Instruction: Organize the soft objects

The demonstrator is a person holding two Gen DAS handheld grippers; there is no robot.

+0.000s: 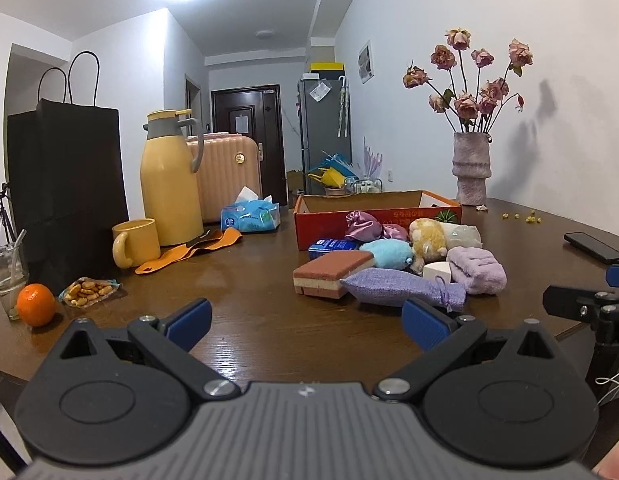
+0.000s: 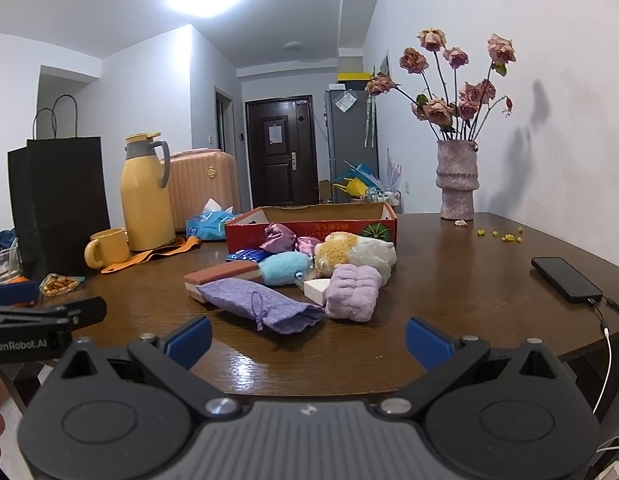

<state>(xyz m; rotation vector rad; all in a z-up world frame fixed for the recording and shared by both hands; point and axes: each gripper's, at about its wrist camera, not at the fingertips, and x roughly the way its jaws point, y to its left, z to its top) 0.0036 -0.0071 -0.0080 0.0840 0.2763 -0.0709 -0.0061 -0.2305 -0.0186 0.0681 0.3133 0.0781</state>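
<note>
- L claw [image 1: 305,326] released, blue pads wide apart, empty, low over near edge of brown counter [image 1: 249,280].
- R claw [image 2: 307,338] also released, empty, hovering near counter edge, facing the pile.
- Soft objs piled mid-counter, just in front of red cardboard box [image 2: 309,226]: lavender drawstring pouch [image 2: 261,306] nearest, lilac folded towel [image 2: 353,292] to its right, touching white wedge sponge [image 2: 315,290].
- Behind: brick-red sponge [image 2: 221,274], blue plush [image 2: 285,268], yellow plush [image 2: 337,252], purple satin bag [image 2: 279,236], against box front.
- Box looks empty from here, interior mostly hidden.
- Phone [image 2: 565,280] on right w/ cable; vase of dried roses [image 2: 457,180] at back; yellow thermos [image 1: 171,184], mug [image 1: 135,242], orange [image 1: 36,305] on left.
</note>
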